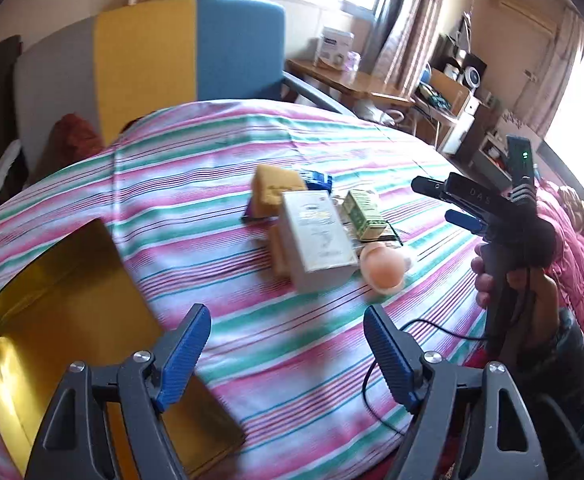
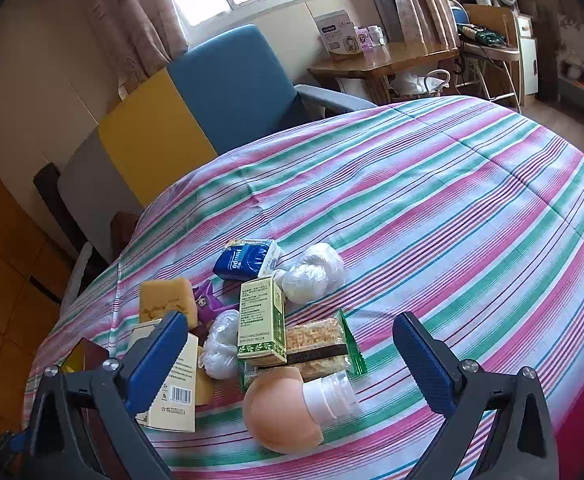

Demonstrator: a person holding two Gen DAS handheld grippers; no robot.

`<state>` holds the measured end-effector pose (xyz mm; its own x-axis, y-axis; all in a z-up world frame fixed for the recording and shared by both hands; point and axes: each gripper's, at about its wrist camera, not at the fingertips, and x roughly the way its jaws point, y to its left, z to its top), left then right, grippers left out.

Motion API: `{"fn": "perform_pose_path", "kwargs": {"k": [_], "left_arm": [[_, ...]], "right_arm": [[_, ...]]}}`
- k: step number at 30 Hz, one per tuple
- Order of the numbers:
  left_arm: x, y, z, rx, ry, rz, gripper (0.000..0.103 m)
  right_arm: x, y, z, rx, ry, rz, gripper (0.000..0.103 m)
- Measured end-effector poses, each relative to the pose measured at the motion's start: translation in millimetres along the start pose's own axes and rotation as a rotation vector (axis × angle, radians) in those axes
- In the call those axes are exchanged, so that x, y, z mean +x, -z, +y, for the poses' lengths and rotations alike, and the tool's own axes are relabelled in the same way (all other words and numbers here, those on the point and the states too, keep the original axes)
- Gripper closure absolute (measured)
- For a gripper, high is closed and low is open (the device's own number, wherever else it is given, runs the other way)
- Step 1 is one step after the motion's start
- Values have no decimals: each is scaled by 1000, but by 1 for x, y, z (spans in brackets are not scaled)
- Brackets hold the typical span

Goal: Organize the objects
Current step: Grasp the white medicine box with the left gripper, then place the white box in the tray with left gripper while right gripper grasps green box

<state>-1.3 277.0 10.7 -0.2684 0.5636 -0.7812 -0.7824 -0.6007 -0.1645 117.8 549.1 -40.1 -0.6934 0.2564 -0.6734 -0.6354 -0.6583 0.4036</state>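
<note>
Striped bedspread (image 2: 432,208), loose items heaped at its middle.

Nearest: left gripper (image 1: 285,354) and right gripper (image 2: 289,354), jaws wide, nothing between. Gold tin (image 1: 71,320) left of heap. Within heap: peach squeeze bottle (image 2: 283,412), white carton (image 1: 316,236), green box (image 2: 261,324), snack bar (image 2: 320,344), sponge (image 2: 165,300), blue tissue pack (image 2: 245,258). Beyond: blue chair (image 2: 235,84).

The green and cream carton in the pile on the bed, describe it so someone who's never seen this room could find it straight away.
Start at the striped bedsheet and find the cluster of small items near its middle. The green and cream carton lies at the centre of that cluster, resting partly on a clear-wrapped snack bar, just beyond the peach bottle. It alone has leaf-patterned green edging and printed text panels.
</note>
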Motion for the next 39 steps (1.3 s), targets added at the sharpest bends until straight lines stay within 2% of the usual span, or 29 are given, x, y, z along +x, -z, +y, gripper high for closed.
{"fn": "perform_pose_path", "kwargs": {"k": [5,8,10,15,17,18,19,22,25,32,35,39], "left_arm": [[49,-30,-25,34,6,75,22],[79,-44,-34,49,-35,122,22],[93,-50,-36,40,-28,136,22],[123,-62,-40,49,-89,173,23],[131,-63,-40,56,-106,180,44],[133,-62,-39,57,-112,183,51],[133,-61,-37,52,-102,184,51],[121,-56,-33,38,-59,141,51],[103,-49,-28,17,-47,113,51],[21,-15,9,-39,-35,8,51],[-20,-2,52,-113,-84,-41,51],[-66,17,126,-243,-208,-87,51]], "right_arm": [[-2,-2,-3,16,-26,-12,0],[-5,-3,-6,35,-36,-24,0],[-4,-3,-10,59,-50,-17,0],[1,-4,-16,93,-73,10,0],[1,-4,-15,92,-74,10,0],[2,-4,-15,91,-72,11,0],[2,-4,-15,87,-69,12,0],[4,-3,-13,72,-59,20,0],[6,-2,-10,54,-47,28,0],[13,3,-3,1,-3,60,0],[15,6,4,-45,18,64,0],[19,11,15,-106,48,77,3]]}}
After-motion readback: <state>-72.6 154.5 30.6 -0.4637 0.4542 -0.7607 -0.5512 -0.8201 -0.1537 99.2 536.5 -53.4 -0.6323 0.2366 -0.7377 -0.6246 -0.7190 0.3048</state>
